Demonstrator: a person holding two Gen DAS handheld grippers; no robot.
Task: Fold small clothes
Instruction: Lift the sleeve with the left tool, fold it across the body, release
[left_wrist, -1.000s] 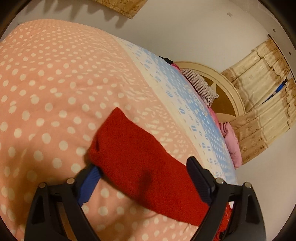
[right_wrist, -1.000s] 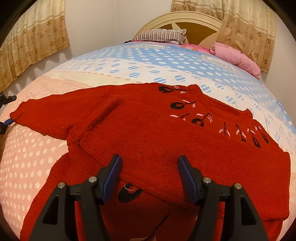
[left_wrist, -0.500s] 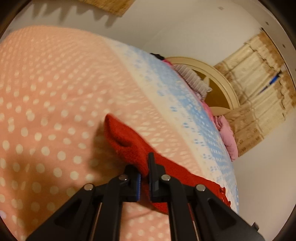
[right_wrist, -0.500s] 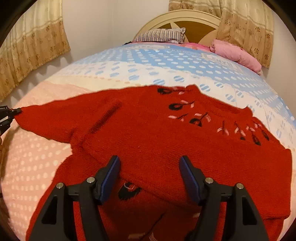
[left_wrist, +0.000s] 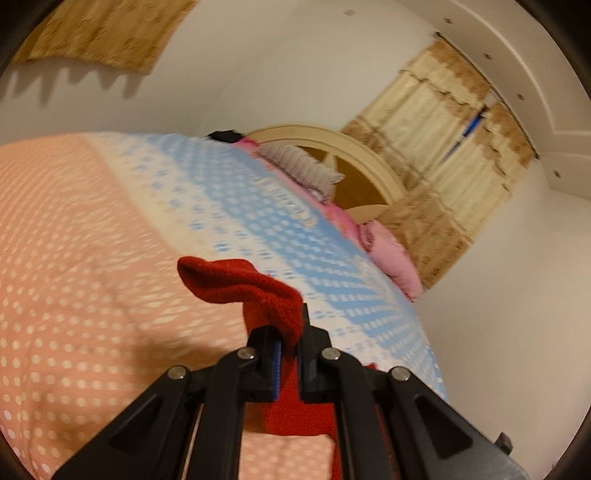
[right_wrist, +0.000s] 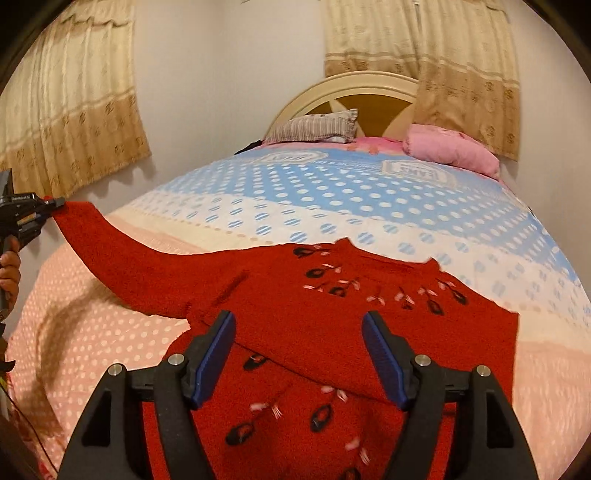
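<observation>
One bed (right_wrist: 369, 206) fills most of both views, its quilt (right_wrist: 92, 350) dotted pink at the near end, cream across the middle and blue toward the arched headboard (right_wrist: 354, 88), with beige patterned curtains (right_wrist: 70, 110) hanging on the pale walls at either side. Spread over the quilt lies a red knitted sweater (right_wrist: 332, 332), stitched with small dark and pink motifs, its lower part folded up over the chest. At the head of the bed rest a striped pillow (right_wrist: 314, 127) and a pink bundle of cloth (right_wrist: 450, 149). My right gripper (right_wrist: 299, 362) hovers over the sweater's folded edge, jaws wide apart and gripping nothing. My left gripper (left_wrist: 290, 350) has its jaws pinched tight on the sweater's sleeve cuff (left_wrist: 243, 288), which is lifted clear of the quilt; from the right wrist, that sleeve stretches taut up to the far left, where my left hand (right_wrist: 9, 273) grips the tool's handle.
</observation>
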